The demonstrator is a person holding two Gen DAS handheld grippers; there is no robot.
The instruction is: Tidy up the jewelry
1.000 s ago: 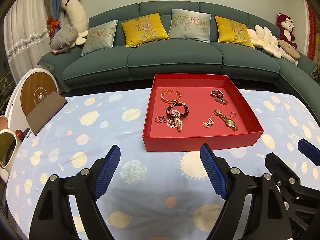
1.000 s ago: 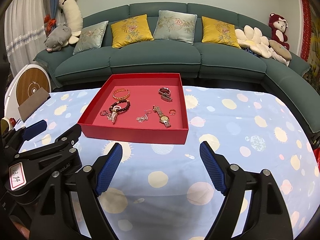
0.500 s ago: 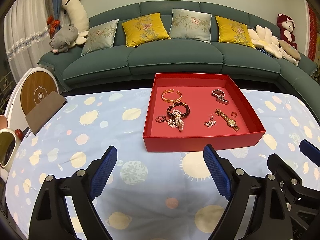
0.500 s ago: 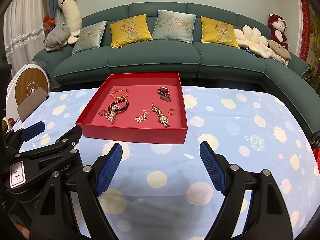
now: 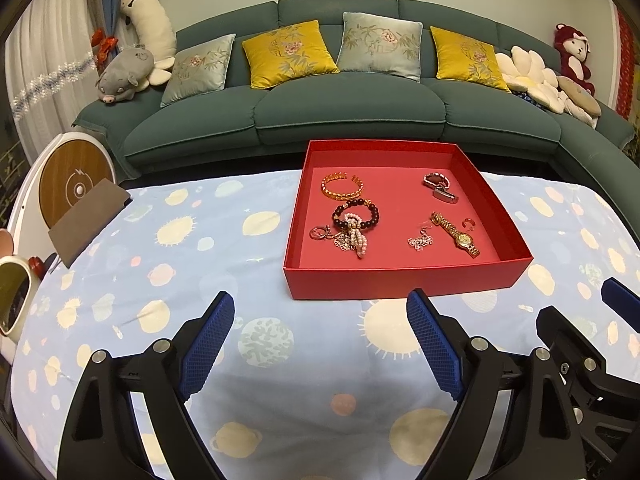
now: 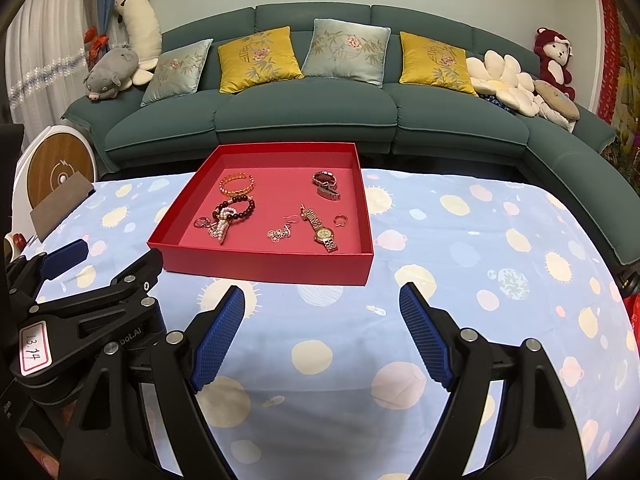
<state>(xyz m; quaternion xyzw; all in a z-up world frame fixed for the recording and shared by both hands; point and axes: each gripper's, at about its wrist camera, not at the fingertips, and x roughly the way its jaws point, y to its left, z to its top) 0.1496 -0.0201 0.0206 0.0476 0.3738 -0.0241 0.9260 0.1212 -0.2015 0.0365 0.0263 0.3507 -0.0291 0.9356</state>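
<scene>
Left claw (image 5: pixel 320 334) and right claw (image 6: pixel 322 326): both spread wide, holding nothing, above the blue planet-print counter (image 6: pixel 460 300). The shallow red cardboard tray (image 5: pixel 400 278) ahead contains the assorted gold and beaded jewelry (image 5: pixel 356 224).

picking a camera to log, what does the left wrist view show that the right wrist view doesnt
Only the left wrist view shows the cream-rimmed mirror at the table's left edge, plus the right gripper from the side.

Only the right wrist view shows the left gripper from the side, with its handwritten label.

Both show the red tray on the spotted tablecloth holding the gold bangle, dark bead bracelet, gold watch and small hoop earring, with the green sofa behind. Both grippers are open and empty.
</scene>
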